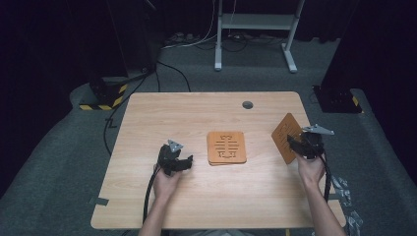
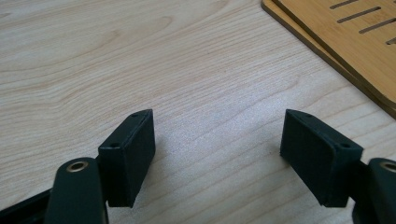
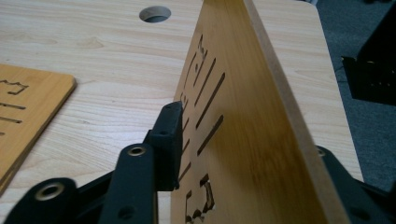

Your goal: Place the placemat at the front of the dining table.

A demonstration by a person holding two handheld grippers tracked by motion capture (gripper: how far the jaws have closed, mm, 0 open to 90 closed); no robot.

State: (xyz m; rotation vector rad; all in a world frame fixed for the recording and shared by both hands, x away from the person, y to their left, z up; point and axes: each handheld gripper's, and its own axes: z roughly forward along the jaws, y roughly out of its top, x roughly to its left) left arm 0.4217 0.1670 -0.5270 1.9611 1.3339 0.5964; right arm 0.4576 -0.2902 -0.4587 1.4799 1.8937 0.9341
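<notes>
Over the table, a tilted coaster stands between the right claw's jaws.

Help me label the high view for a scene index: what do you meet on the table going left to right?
Left gripper → stack of wooden coasters → tilted wooden coaster → right gripper, jaws around that coaster.

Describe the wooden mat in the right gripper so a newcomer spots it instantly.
Start at the light wooden table and go to its right edge, where the right gripper is. The orange-brown wooden mat with cut-out slots stands between its jaws. Unlike the stacked mats lying flat at the table's middle, this one is tilted up on edge.
</notes>
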